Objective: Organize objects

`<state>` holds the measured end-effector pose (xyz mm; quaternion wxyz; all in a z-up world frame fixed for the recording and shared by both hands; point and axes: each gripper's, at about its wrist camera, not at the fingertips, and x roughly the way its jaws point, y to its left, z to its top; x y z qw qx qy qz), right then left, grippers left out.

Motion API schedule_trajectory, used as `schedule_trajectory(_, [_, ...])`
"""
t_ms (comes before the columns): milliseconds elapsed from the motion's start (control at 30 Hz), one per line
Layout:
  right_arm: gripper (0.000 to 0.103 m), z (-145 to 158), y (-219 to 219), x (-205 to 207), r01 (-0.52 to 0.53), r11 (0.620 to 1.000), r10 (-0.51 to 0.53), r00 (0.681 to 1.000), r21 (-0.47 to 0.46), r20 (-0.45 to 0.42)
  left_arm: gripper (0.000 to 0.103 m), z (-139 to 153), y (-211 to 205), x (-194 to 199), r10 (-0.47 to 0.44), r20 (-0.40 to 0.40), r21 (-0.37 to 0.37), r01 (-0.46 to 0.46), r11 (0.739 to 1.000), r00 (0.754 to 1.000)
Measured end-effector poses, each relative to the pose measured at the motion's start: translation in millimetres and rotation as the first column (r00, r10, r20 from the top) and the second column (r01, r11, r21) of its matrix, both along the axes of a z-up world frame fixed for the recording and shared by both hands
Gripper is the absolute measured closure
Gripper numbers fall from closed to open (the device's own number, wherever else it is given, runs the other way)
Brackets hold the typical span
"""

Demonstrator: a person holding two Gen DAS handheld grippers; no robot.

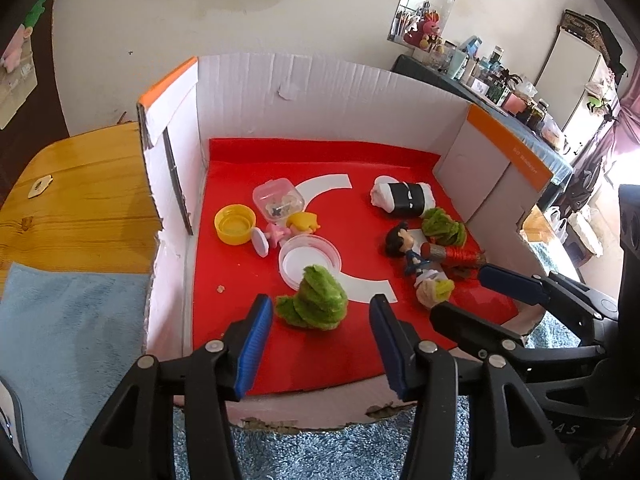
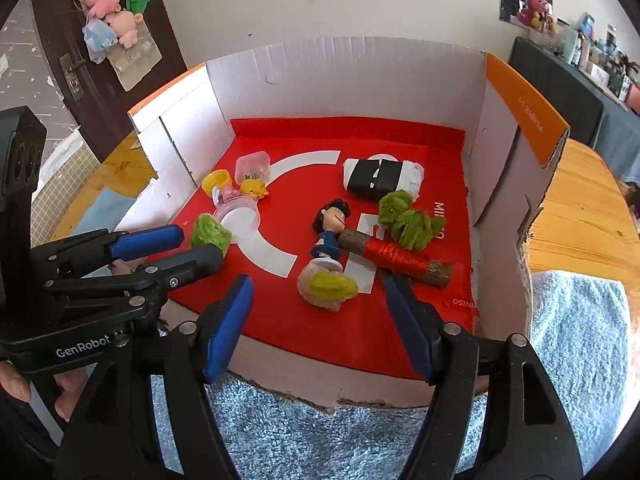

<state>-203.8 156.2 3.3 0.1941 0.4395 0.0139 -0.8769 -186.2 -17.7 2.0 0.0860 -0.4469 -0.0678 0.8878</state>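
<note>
With both the left gripper [image 1: 320, 316] and right gripper [image 2: 320, 304] held apart and empty over the cardboard box [image 1: 320, 84], the 2 nearest green fuzzy pieces [image 1: 316, 300] could be nudged aside.

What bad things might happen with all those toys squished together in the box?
The dark-haired figurine lies against the red-wrapped stick, so grabbing one may drag the other. The green fuzzy piece sits right by the clear lid, so the left hand-held gripper, open around it, might knock the lid.
</note>
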Motion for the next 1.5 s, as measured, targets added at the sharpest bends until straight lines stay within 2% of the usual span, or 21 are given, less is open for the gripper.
schedule_trajectory(133, [0.031,6.3,0.5,4.4,0.004,1.000,-0.004,1.000,0.002,-0.022,0.048,6.9,0.0,3.2,0.001,-0.023,-0.004,-0.001,1.000,1.000])
schedule_trajectory(200, [0.029,9.3,0.8,6.8,0.007,1.000,-0.007,0.999,0.005,-0.034,0.041,10.9,0.1,5.9,0.010,-0.043,-0.024,-0.011,1.000,0.999])
schedule_trajectory(533, [0.024,18.2,4.4,21.0,0.032,1.000,-0.031,0.996,0.001,-0.084,0.023,21.7,-2.3,23.6,0.029,-0.101,-0.069,-0.036,0.997,0.994])
schedule_trajectory(800, [0.022,20.8,10.4,33.5,0.053,0.999,-0.054,0.993,-0.011,-0.104,0.008,26.2,-3.4,38.6,0.052,-0.133,-0.089,-0.064,0.994,0.990])
schedule_trajectory(967, [0.017,22.5,14.0,44.4,0.061,0.998,-0.063,0.991,-0.019,-0.116,0.001,24.7,-6.0,48.9,0.062,-0.135,-0.075,-0.073,0.995,0.989])
schedule_trajectory(1500, [0.012,18.0,17.5,75.4,0.090,0.996,-0.092,0.986,-0.018,-0.139,0.000,23.2,-0.8,81.3,0.032,-0.165,-0.103,-0.049,0.993,0.986])
